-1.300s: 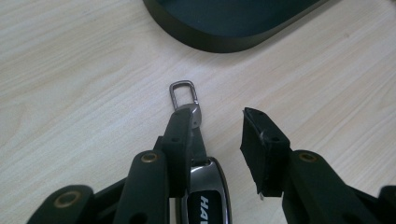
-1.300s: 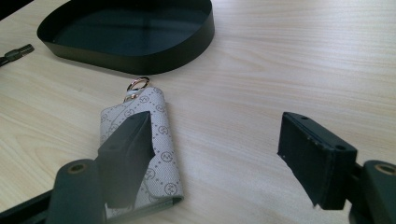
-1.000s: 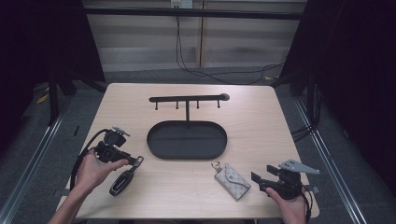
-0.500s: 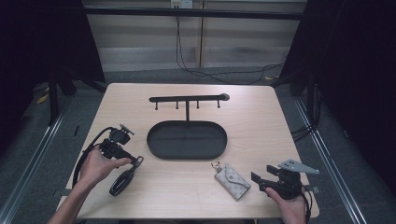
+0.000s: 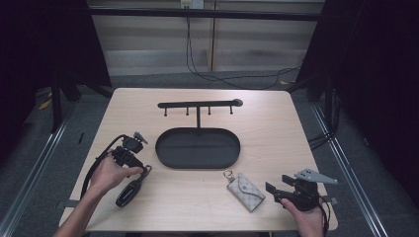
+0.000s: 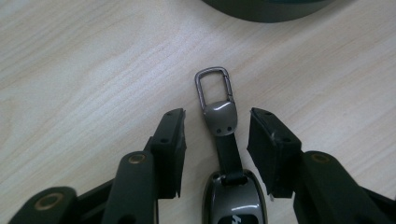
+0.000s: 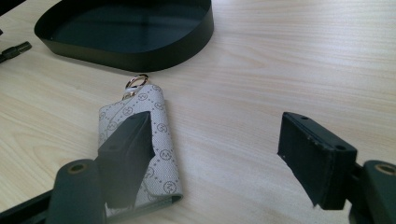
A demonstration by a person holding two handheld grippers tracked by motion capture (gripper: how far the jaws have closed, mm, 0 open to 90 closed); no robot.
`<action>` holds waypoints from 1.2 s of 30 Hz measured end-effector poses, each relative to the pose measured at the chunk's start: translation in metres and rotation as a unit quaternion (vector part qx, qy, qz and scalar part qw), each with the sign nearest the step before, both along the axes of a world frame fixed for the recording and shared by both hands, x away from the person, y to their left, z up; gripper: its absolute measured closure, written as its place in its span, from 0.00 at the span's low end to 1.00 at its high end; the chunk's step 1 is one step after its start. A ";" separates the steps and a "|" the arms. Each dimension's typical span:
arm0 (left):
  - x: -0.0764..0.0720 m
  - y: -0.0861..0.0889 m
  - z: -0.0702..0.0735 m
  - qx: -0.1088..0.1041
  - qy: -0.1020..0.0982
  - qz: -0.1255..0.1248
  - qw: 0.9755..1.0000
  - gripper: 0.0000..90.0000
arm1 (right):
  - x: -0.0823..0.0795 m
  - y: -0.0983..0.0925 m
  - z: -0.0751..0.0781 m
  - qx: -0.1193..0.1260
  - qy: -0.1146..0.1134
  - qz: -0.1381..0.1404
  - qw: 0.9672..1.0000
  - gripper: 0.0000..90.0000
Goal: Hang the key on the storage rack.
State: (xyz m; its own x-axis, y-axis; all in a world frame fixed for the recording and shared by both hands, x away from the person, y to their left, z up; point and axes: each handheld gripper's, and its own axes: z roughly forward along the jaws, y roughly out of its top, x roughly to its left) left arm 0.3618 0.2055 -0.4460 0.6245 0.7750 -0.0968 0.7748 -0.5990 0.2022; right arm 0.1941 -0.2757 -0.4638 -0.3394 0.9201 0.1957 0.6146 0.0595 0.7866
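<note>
Glossy black key fob (image 6: 234, 198) with strap and metal clasp, lying loose between left gripper (image 6: 215, 140) jaws, just been opening. Right gripper (image 7: 215, 158) spread, holding nothing, patterned key pouch (image 7: 140, 144) beside. Pale wooden table (image 5: 276, 133); dark room.

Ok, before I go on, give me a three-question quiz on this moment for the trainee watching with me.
1. True or false: the left gripper is clamped on the car key fob.
2. What lies nearest the right gripper?
A. the grey key pouch
B. the black oval tray
C. the hook rack
3. In the high view, what rests inside the tray?

Key:
1. False. The fob's strap lies between the jaws, with a gap on each side; the jaws have just been opening.
2. A. The pouch lies on the table by one jaw, untouched.
3. Nothing; fob and pouch both lie on the table outside it.
</note>
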 end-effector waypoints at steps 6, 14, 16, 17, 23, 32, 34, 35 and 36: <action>0.004 -0.005 -0.007 0.011 0.016 -0.001 1.000 0.67 | 0.000 0.000 0.000 0.000 -0.001 0.001 1.000 0.30; 0.009 -0.009 -0.013 0.015 0.028 0.007 0.999 0.70 | 0.000 0.000 0.000 -0.001 0.001 0.002 1.000 0.30; 0.009 -0.010 -0.014 0.019 0.029 0.007 0.999 0.70 | 0.000 0.000 0.000 -0.001 0.001 0.002 1.000 0.30; 0.009 -0.011 -0.015 0.020 0.031 0.004 0.999 0.70 | 0.000 0.000 0.000 0.001 -0.002 0.004 1.000 0.29; 0.010 -0.018 -0.019 0.041 0.033 -0.002 0.999 0.71 | -0.001 0.000 0.001 0.004 -0.005 0.006 1.000 0.29; 0.008 -0.027 -0.019 0.073 0.030 -0.004 0.997 0.75 | -0.001 0.000 0.001 0.003 -0.002 0.005 1.000 0.29; 0.007 -0.028 -0.019 0.074 0.027 -0.005 0.997 0.77 | -0.001 0.001 0.001 0.002 -0.001 0.005 1.000 0.29; 0.007 -0.028 -0.019 0.073 0.026 -0.005 0.997 0.77 | -0.001 0.001 0.001 0.002 -0.001 0.005 1.000 0.29; 0.007 -0.028 -0.019 0.073 0.027 -0.004 0.997 0.78 | -0.001 0.001 0.001 0.001 -0.002 0.005 1.000 0.29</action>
State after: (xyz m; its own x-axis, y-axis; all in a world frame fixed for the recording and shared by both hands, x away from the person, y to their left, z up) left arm 0.3686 0.1772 -0.4650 0.6279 0.7781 -0.0168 0.7770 -0.6254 0.0714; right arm 0.1930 -0.2752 -0.4632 -0.3495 0.9160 0.1971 0.6114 0.0636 0.7888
